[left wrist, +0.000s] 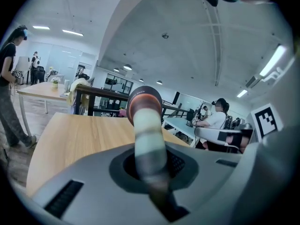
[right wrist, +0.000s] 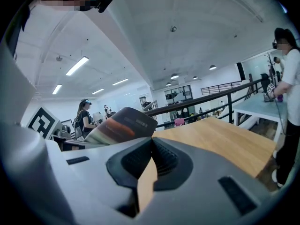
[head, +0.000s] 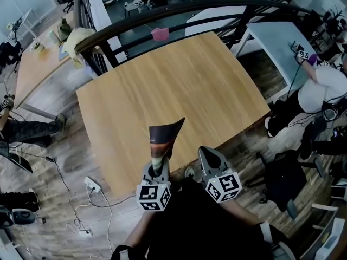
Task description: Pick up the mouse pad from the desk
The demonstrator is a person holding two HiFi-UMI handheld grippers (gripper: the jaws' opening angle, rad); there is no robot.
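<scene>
Over the near edge of the wooden desk point(head: 179, 85): mouse pad point(head: 165, 137), curled, dark with orange and pale bands, held clear of the top. Left gripper point(head: 157, 169): jaws clamped on its lower end. Right gripper point(head: 209, 155): just beside, jaws together, nothing between them.

Bright, even indoor light from ceiling strip lamps point(right wrist: 84, 65); shadows soft. Heavy fisheye bending at all edges; both gripper views have black corners. Mouse pad point(left wrist: 147, 135) close to lens, blurred. Desk point(head: 173, 80) sharp, evenly lit.
</scene>
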